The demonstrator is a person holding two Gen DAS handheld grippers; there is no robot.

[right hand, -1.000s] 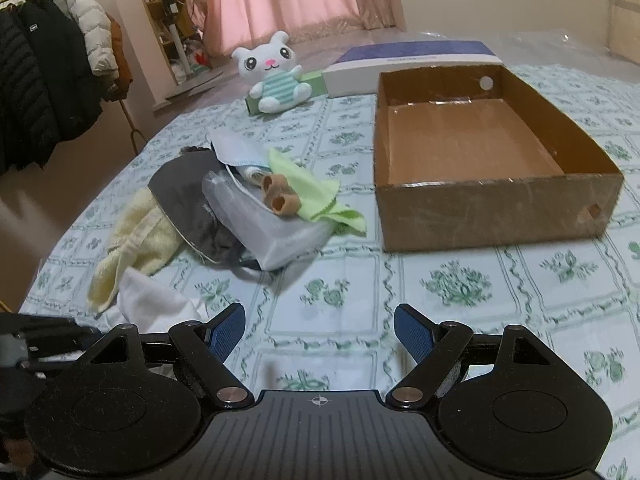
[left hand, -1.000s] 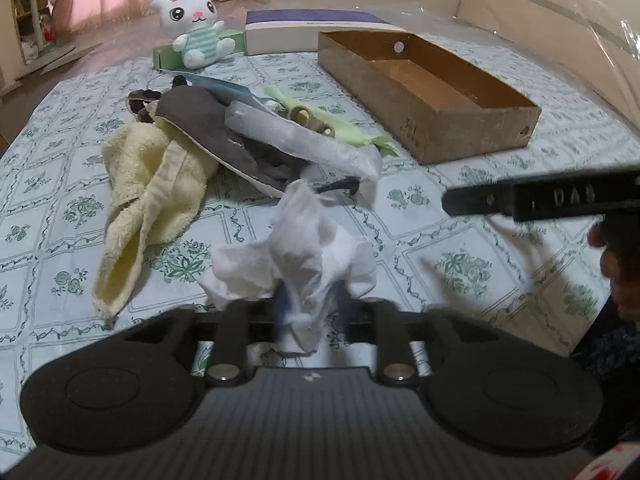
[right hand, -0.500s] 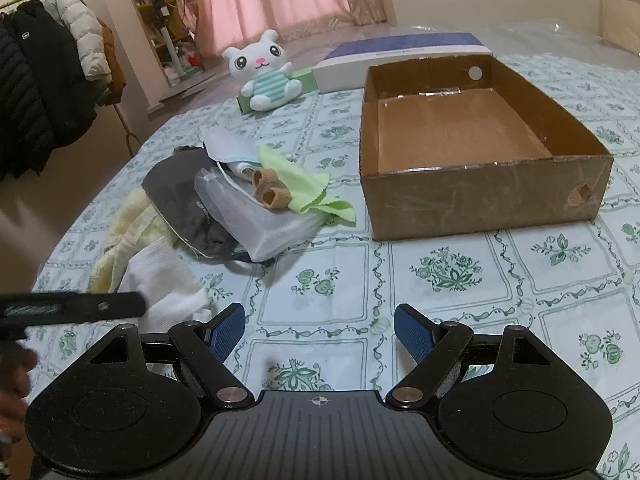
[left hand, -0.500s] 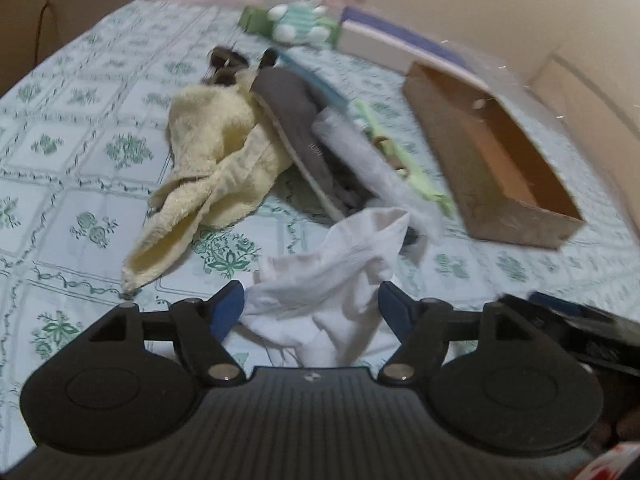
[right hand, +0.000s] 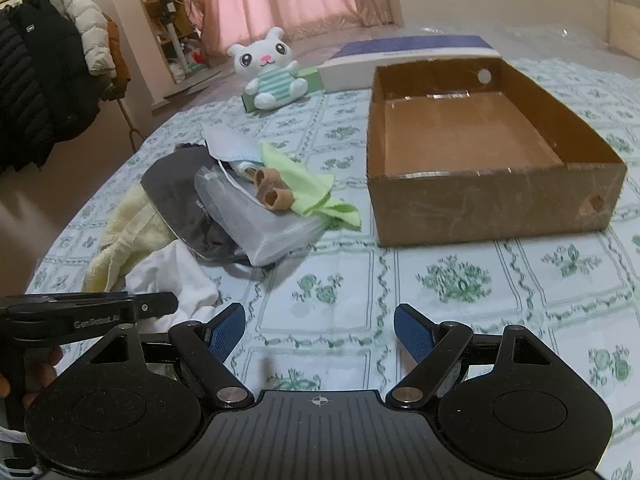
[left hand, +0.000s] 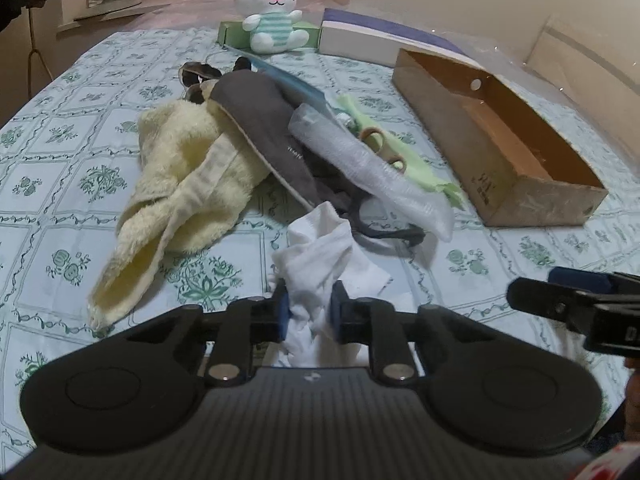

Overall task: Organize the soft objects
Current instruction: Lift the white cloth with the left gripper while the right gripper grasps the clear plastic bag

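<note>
A crumpled white cloth (left hand: 320, 252) lies on the flowered bedsheet, with its near end between the blue pads of my left gripper (left hand: 308, 308). The jaws are closing and the pads pinch the fabric. In the right wrist view the same white cloth (right hand: 172, 276) shows at the lower left beside the left gripper (right hand: 160, 304). My right gripper (right hand: 320, 328) hovers open over bare sheet with nothing between its fingers. Behind the cloth is a pile: a yellow towel (left hand: 180, 176), a grey cloth (left hand: 260, 128), a clear plastic bag (left hand: 372, 172) and a green cloth (left hand: 424, 176).
An open brown cardboard box (right hand: 480, 208), nothing inside, stands to the right of the pile. A white plush bunny (left hand: 268, 12) sits on a green box at the far edge, next to a white and blue flat box (left hand: 368, 36). Coats hang at the left.
My left gripper let go of the white cloth, opened wide, shifted and rolled, and has closed again on the cloth's near end. The right gripper stayed put and open.
</note>
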